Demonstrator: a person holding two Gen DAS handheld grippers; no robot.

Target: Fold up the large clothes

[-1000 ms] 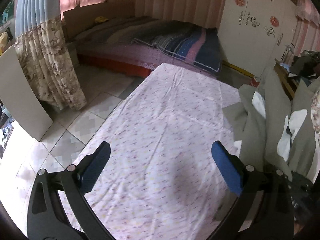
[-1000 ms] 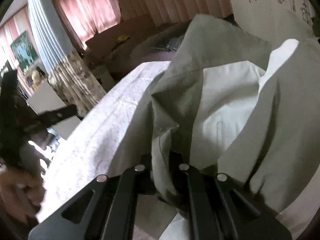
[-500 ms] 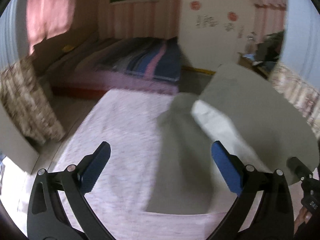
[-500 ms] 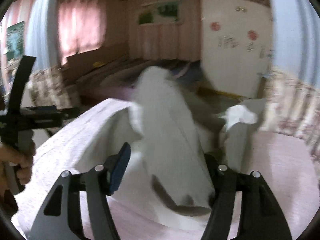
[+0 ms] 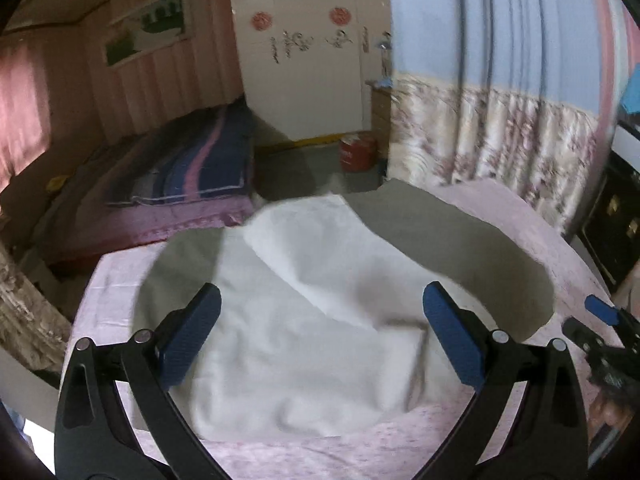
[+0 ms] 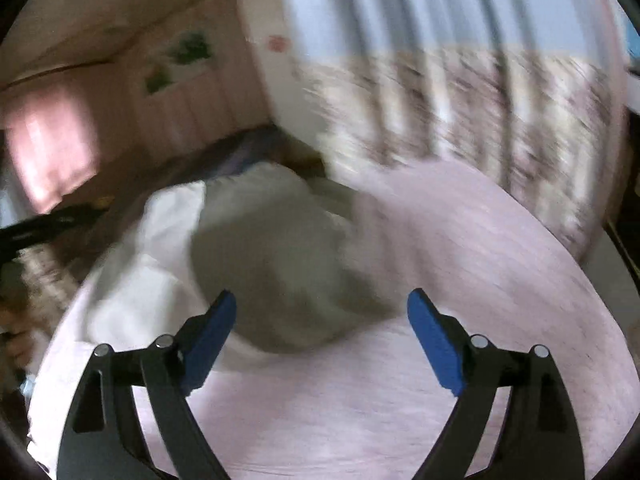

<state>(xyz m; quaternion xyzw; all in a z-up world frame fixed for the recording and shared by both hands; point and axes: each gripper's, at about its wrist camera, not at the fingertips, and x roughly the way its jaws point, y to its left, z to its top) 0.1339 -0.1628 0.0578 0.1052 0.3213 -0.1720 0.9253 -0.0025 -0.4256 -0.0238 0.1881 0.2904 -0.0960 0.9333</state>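
Note:
A large grey-green garment with a white lining [image 5: 320, 300] lies crumpled on the pink flowered sheet [image 5: 520, 216] of the work surface. My left gripper [image 5: 320, 328] hovers over its near part, open, with nothing between the blue pads. In the blurred right wrist view the same garment [image 6: 276, 264] lies ahead and to the left. My right gripper [image 6: 320, 320] is above the sheet [image 6: 440, 240], its jaws opening wide and empty. The right gripper also shows at the right edge of the left wrist view [image 5: 604, 320].
Behind the surface stands a low bed with a dark striped blanket [image 5: 192, 164]. A white wardrobe [image 5: 304, 60], a red canister [image 5: 356, 152] on the floor and a flowered curtain [image 5: 500, 140] lie beyond and to the right. A dark cabinet [image 5: 612, 212] is at far right.
My right gripper let go of the garment and opened; the garment dropped onto the sheet. Both grippers swung to the right, so the views now face the wardrobe and curtain.

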